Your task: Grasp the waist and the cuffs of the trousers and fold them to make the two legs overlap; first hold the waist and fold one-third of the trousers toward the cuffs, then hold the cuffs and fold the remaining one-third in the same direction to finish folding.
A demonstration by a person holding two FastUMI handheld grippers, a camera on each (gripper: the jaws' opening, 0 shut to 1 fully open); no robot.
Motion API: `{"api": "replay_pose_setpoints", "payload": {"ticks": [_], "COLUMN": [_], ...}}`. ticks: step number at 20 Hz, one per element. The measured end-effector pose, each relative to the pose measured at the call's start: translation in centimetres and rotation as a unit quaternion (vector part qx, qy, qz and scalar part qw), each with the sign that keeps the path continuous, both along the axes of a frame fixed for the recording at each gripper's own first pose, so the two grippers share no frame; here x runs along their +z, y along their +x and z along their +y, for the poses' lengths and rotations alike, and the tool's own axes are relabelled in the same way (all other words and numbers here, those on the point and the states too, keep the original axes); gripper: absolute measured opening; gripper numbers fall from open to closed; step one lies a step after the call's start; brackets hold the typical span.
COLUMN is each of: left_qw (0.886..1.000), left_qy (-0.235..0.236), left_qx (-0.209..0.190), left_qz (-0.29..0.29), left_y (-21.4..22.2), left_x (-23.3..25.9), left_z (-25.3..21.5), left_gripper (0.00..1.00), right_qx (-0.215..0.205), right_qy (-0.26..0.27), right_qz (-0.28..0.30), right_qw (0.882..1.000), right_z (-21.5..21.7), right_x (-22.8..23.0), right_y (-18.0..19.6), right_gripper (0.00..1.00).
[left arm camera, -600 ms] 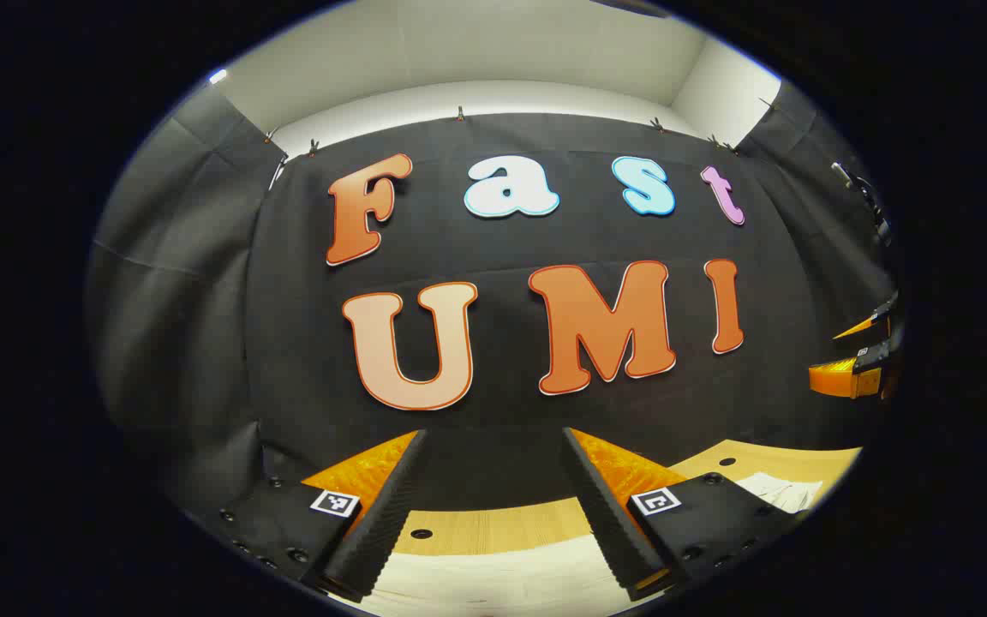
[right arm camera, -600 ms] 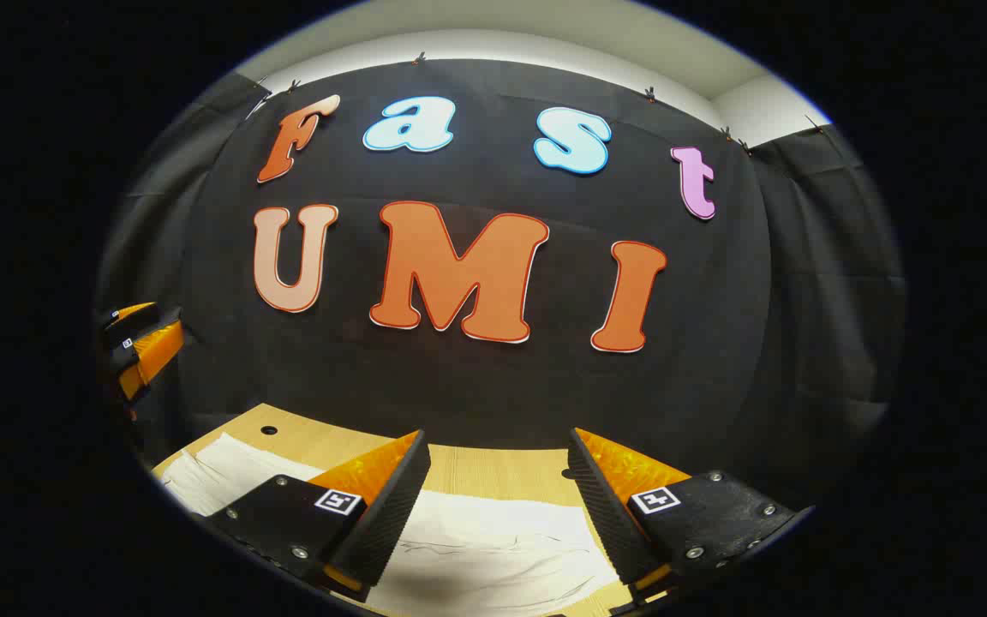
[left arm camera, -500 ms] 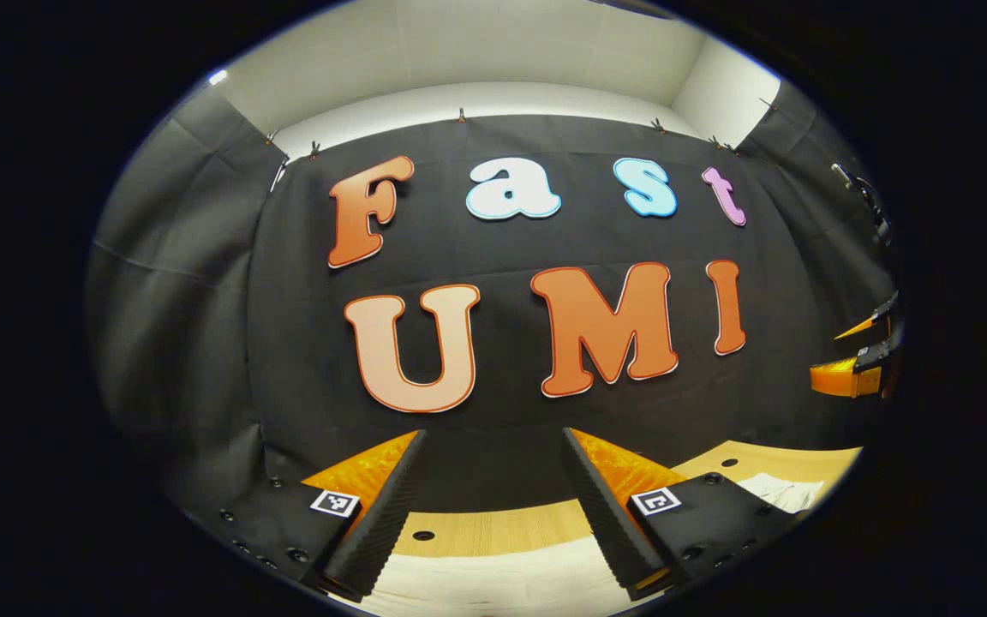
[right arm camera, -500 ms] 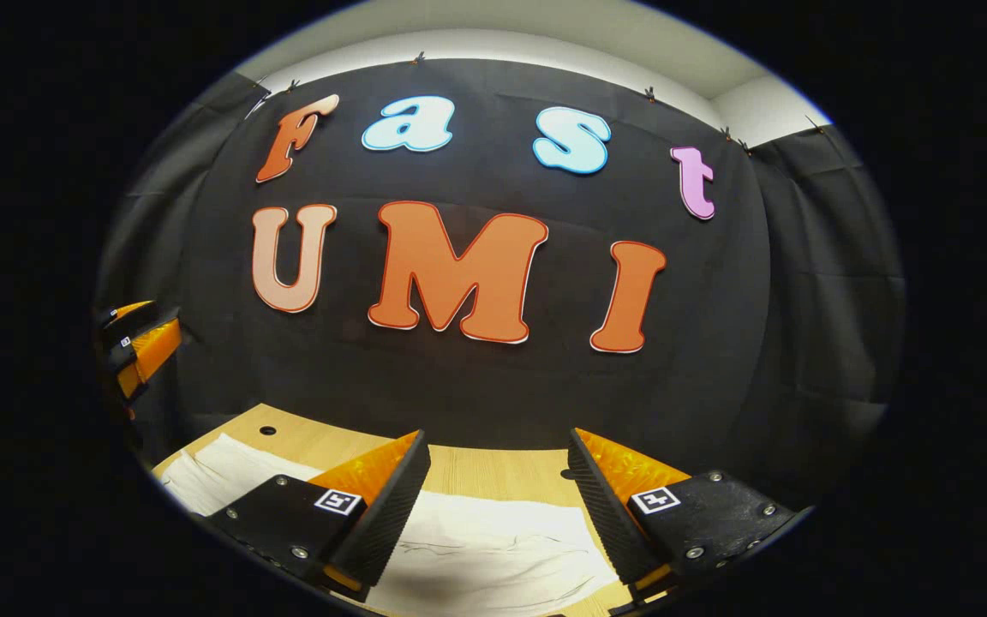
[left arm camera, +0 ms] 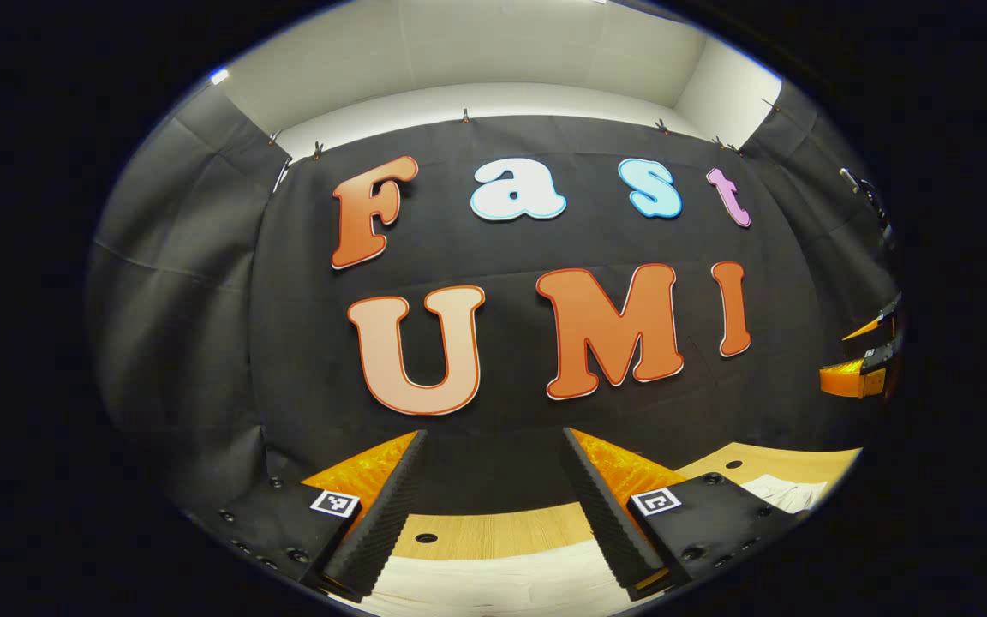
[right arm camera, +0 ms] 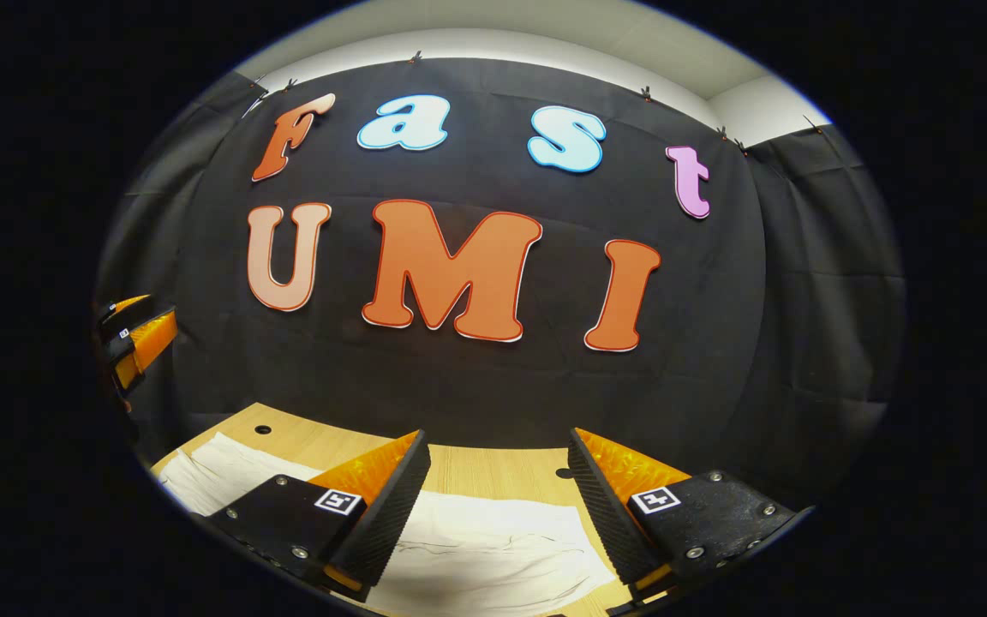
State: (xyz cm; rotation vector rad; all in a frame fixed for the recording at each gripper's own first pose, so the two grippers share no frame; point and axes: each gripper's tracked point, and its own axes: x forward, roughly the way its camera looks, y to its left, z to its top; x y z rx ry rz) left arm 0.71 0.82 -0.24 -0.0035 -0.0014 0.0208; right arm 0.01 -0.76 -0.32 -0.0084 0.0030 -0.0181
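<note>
Right gripper spread, nothing between its jaws, held above the table; trousers lie flat right below and ahead of it, long axis running off to its left. Left gripper also spread, cloth just under its fingers. Both about equally near; next move: straight down

Both views' lower edges and grippers cut off the white trousers.

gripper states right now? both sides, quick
Left gripper: open, holding nothing, above the white trousers.
Right gripper: open, holding nothing, above the trousers.
</note>
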Motion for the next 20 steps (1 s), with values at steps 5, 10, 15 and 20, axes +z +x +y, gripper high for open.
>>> {"api": "replay_pose_setpoints", "payload": {"ticks": [5,10,15,20], "left_qw": [1.0,0.999,0.998,0.994], "left_qy": [0.011,0.025,0.034,0.014], "left_qx": [0.019,0.042,0.048,0.067], "left_qz": [0.003,0.012,0.036,0.089], "left_y": [-0.2,-1.1,-1.3,-1.7], "left_x": [-0.5,-1.9,-4.0,-7.8], "left_z": [1.6,3.3,3.7,5.0], "left_gripper": [0.99,0.99,1.0,1.0], "right_qx": [0.001,-0.001,-0.004,-0.009], "right_qy": [-0.005,-0.009,0.002,0.035], "right_qz": [0.005,0.028,0.069,0.118], "right_qw": [1.0,1.0,0.998,0.992], "right_z": [-0.3,-0.5,-0.8,-1.7], "right_x": [-0.6,-2.3,-5.1,-8.2], "right_y": [0.5,1.1,1.5,1.8], "right_gripper": [0.98,0.98,0.98,0.99]}}
